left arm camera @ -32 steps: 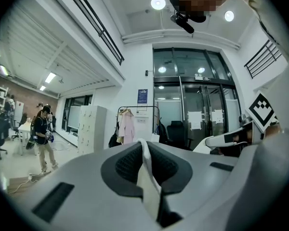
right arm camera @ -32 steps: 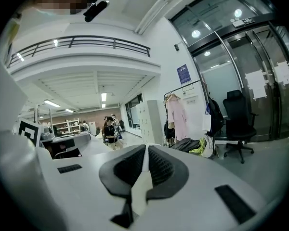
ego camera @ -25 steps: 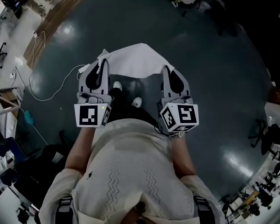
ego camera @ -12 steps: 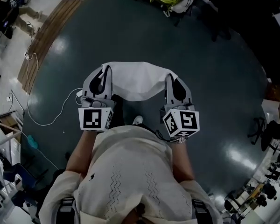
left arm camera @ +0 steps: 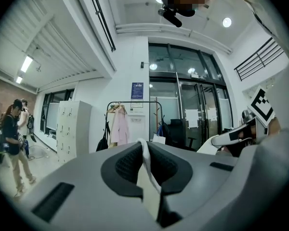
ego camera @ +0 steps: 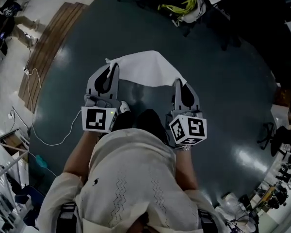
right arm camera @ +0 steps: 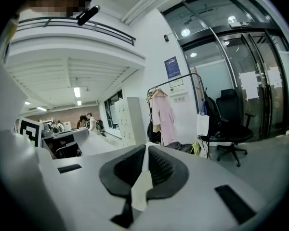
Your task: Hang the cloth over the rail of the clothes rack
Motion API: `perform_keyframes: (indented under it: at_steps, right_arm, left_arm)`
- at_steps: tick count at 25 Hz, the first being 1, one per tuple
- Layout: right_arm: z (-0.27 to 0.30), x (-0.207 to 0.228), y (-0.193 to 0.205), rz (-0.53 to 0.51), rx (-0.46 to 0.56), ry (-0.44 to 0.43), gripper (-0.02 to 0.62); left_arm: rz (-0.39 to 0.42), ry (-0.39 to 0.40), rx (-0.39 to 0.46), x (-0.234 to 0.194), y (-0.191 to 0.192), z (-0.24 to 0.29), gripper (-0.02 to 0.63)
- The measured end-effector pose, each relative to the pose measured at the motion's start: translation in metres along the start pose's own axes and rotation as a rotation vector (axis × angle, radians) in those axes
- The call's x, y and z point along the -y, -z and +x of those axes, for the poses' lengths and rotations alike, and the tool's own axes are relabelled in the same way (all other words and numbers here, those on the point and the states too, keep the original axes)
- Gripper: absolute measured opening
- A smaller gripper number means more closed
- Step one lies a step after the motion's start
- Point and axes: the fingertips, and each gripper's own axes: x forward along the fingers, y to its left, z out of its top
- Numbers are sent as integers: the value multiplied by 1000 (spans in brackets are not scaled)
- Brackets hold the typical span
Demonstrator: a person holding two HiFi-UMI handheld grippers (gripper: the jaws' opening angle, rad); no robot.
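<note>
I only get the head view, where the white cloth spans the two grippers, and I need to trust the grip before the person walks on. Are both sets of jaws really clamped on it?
Observer: Yes. The left gripper has its jaws shut on a fold of the cloth, and the right gripper is shut on an edge in the same way.
Operator: I see no rack anywhere. Is one in sight?
Observer: The left gripper view shows the clothes rack beyond the jaws, by the far wall. A pink garment hangs toward the left end of its rail.
</note>
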Motion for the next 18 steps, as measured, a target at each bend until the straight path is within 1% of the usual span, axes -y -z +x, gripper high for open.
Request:
perform_keyframes:
  at_steps: [4, 11, 14, 18]
  right_arm:
    - [32, 1, -8, -7, -8, 3, 23]
    - [94, 22, -22, 2, -11, 4, 23]
    - [135, 43, -25, 13, -28, -5, 23]
    - [198, 86, -44, 14, -47, -6, 23]
  left_arm:
    - [-6, -1, -7, -20, 1, 22, 26]
    - [-14, -15, -46, -47, 14, 75, 26]
    - [-7, -18, -62, -54, 20, 118, 26]
    - [15, -10, -83, -59, 21, 199, 26]
